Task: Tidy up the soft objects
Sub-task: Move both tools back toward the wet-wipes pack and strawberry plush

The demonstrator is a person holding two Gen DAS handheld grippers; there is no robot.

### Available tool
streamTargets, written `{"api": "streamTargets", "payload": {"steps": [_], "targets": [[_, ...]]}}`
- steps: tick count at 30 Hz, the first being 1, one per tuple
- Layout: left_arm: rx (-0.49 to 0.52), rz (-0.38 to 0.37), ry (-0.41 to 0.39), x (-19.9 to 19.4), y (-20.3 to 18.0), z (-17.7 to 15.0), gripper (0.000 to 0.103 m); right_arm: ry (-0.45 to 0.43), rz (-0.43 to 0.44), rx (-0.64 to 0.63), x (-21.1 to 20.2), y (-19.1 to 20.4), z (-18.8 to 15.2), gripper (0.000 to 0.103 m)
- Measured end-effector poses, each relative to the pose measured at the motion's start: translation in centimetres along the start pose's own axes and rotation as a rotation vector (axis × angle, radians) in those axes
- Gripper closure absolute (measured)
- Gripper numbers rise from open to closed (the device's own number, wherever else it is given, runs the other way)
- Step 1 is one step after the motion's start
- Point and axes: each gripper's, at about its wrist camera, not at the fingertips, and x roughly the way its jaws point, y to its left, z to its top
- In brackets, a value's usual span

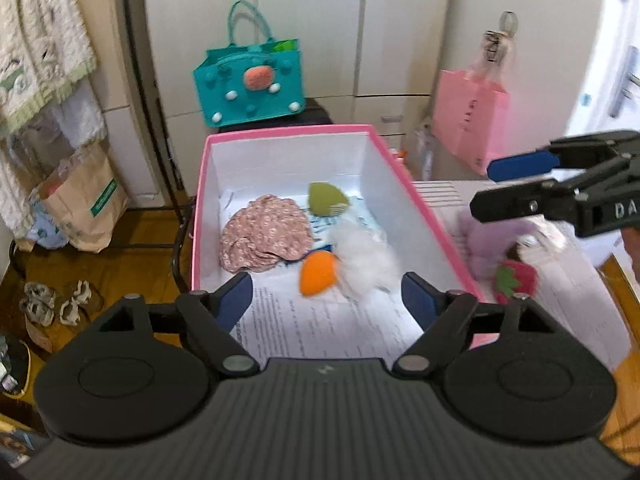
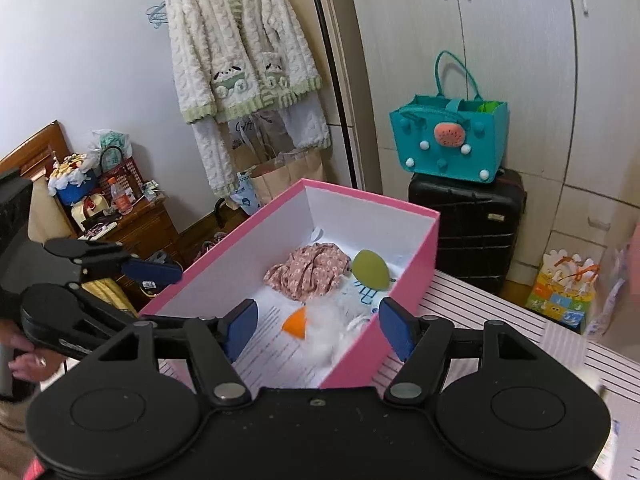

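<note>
A pink box with white inner walls stands on the table; it also shows in the right wrist view. Inside lie a floral pink cloth, a green soft piece, an orange soft piece and a white fluffy piece. A red strawberry plush and a lilac soft thing lie on the table right of the box. My left gripper is open and empty over the box's near end. My right gripper is open and empty over the box's right wall.
A teal felt bag sits on a black suitcase behind the box. A pink paper bag stands at the back right. A fluffy cardigan hangs on the wall. A brown paper bag stands on the floor at left.
</note>
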Motion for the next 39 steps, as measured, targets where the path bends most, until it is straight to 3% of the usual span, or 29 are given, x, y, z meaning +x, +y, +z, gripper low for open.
{"api": "streamTargets", "payload": {"steps": [6, 17, 27, 39], "targets": [[0.07, -0.016, -0.024, -5.0, -2.2, -0.2, 0.008, -0.016, 0.014, -0.046, -5.5, 1.6, -0.8, 0.025], [0.169, -0.081, -0.049, -10.6, -7.8, -3.2, 0.007, -0.007, 0.028, -0.095, -13.1, 3.2, -4.3, 0.017], [0.32, -0.17, -0.03, -10.2, -13.7, -5.4, 0.007, -0.027, -0.029, -0.078, -16.7, 1.3, -8.6, 0.014], [0.378, -0.259, -0.047, -6.0, -17.3, -5.5, 0.007, -0.025, -0.124, 0.013, -17.6, -4.2, -14.1, 0.014]]}}
